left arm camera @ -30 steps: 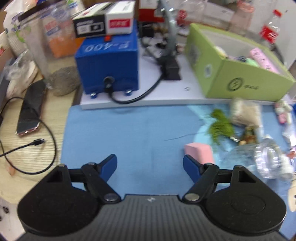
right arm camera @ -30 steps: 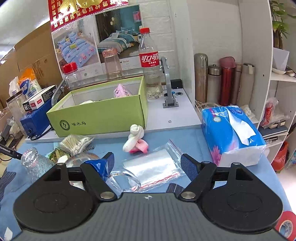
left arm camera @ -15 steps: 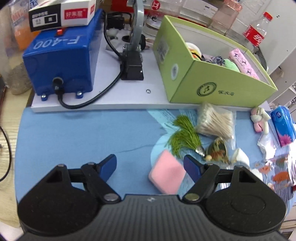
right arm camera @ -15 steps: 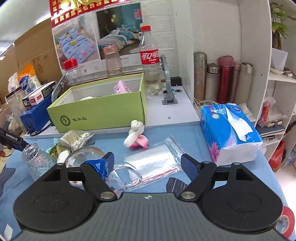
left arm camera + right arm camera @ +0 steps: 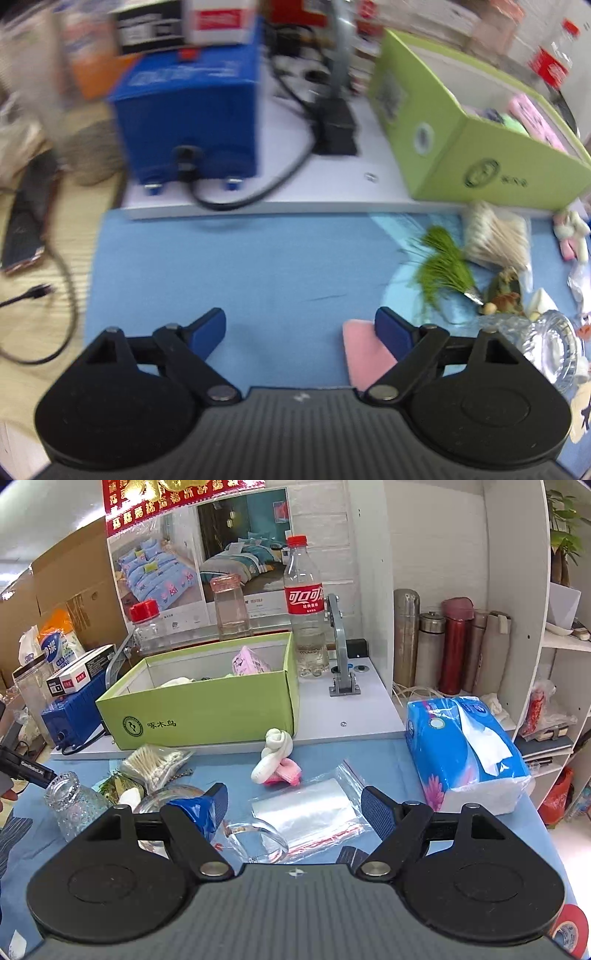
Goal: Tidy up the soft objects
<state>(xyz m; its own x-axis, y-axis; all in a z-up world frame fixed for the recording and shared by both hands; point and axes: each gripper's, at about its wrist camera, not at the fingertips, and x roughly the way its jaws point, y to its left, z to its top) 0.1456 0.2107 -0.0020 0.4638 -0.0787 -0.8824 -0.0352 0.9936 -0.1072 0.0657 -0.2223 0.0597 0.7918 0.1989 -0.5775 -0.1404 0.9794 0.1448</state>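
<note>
A pink sponge (image 5: 364, 352) lies on the blue mat (image 5: 258, 266), partly hidden under the right finger of my open, empty left gripper (image 5: 303, 326). The green box (image 5: 476, 147) at the back right holds soft items; it also shows in the right wrist view (image 5: 207, 709). A white and pink rolled soft object (image 5: 277, 758) lies in front of the box. My right gripper (image 5: 293, 805) is open and empty, above a clear plastic bag (image 5: 310, 812).
A blue machine (image 5: 192, 110) with a cable stands at the back left. Cotton swabs (image 5: 495, 240), green tassels (image 5: 443, 269) and a glass jar (image 5: 550, 347) lie to the right. A tissue pack (image 5: 465, 753), a cola bottle (image 5: 304, 609) and a glass jar (image 5: 70, 805) are near.
The left gripper swung right, then back left; the pink sponge now sits under its right finger instead of between the fingers. The right gripper has barely moved.
</note>
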